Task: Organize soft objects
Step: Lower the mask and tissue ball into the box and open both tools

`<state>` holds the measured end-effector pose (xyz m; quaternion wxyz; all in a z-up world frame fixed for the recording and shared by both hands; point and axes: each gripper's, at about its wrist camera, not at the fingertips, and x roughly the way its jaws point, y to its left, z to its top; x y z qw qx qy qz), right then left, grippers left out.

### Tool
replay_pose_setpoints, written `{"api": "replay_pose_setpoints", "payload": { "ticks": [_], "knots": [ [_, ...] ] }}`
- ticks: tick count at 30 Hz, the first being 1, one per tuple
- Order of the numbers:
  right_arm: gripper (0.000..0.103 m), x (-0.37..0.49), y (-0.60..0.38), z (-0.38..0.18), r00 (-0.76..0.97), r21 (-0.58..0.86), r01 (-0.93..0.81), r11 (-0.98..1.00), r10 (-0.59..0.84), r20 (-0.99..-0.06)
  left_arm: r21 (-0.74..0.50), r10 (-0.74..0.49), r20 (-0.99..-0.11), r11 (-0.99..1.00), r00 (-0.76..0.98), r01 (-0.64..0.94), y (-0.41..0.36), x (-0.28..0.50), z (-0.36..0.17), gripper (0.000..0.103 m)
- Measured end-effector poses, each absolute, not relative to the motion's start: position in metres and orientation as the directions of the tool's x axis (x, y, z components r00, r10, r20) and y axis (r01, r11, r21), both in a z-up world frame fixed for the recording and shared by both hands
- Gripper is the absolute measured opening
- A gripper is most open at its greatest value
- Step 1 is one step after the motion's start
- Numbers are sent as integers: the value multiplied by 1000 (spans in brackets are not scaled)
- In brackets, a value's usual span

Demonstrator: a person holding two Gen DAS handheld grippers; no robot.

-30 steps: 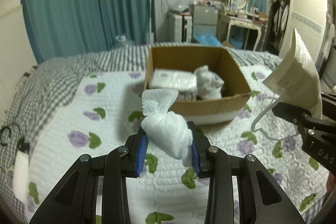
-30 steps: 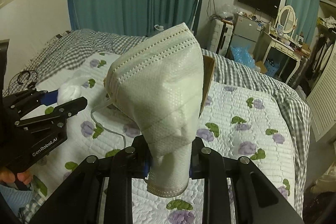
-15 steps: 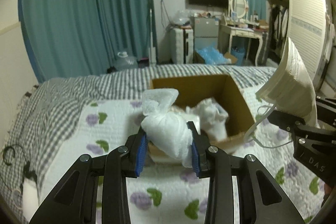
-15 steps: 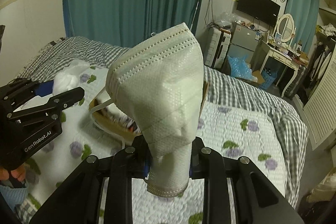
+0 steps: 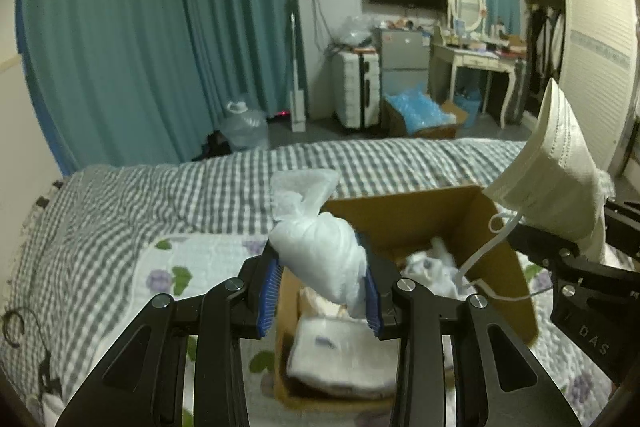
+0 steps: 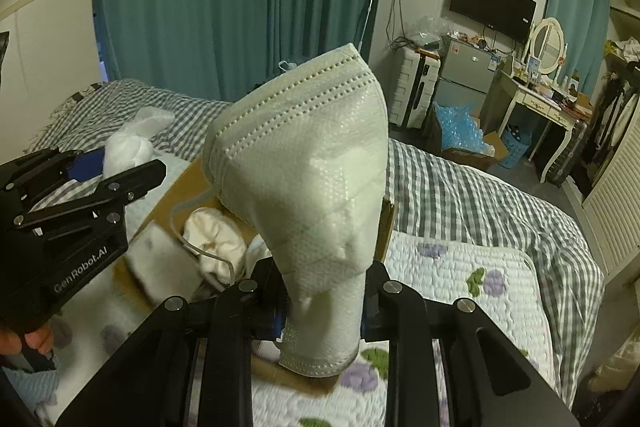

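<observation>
1. Two soft things are held above the open cardboard box (image 5: 448, 215): a white knotted cloth bundle (image 5: 320, 259) and a white folded face mask (image 6: 304, 183).
2. Clamped between the blue pads of the left hand-held gripper (image 5: 318, 297), the bundle has its tied top sticking upward, above the box's near left part.
3. The right hand-held gripper (image 6: 322, 311) is pressed together on the mask's lower end; the mask stands upright, and its ear loop (image 5: 486, 259) dangles toward the box.
4. Inside the box lie a wrapped white pack (image 5: 340, 355) and crumpled white fabric (image 6: 216, 239).
5. The box sits on a floral quilted pad (image 6: 460, 267), spread over the bed's grey checked blanket (image 5: 180, 195).
6. Teal curtains (image 5: 140, 39) hang beyond the bed.
</observation>
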<state>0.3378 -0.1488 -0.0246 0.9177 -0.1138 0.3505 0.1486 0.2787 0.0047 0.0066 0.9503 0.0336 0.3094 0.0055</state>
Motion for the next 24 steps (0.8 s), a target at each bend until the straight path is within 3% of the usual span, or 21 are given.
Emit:
{"api": "replay_pose_setpoints", "payload": {
  "ticks": [6, 8, 10, 13, 24],
  "knots": [
    [25, 367, -139, -48, 674, -103, -363, 926, 185, -716, 73, 38, -622, 997, 782, 10, 3, 308, -16, 39],
    [37, 371, -137, -56, 669, -103, -362, 926, 182, -720, 60, 18, -645, 998, 764, 27, 4, 316, -25, 42],
    [73, 372, -136, -60, 678, -107, -345, 932, 169, -715, 67, 23, -649, 997, 760, 28, 4, 316, -31, 55],
    [76, 372, -138, -60, 682, -92, -343, 935, 180, -709, 91, 45, -647, 996, 761, 18, 3, 316, -34, 71],
    [103, 332, -163, 0, 769, -70, -260, 963, 162, -618, 88, 87, -580, 995, 810, -43, 15, 293, 7, 73]
  ]
}}
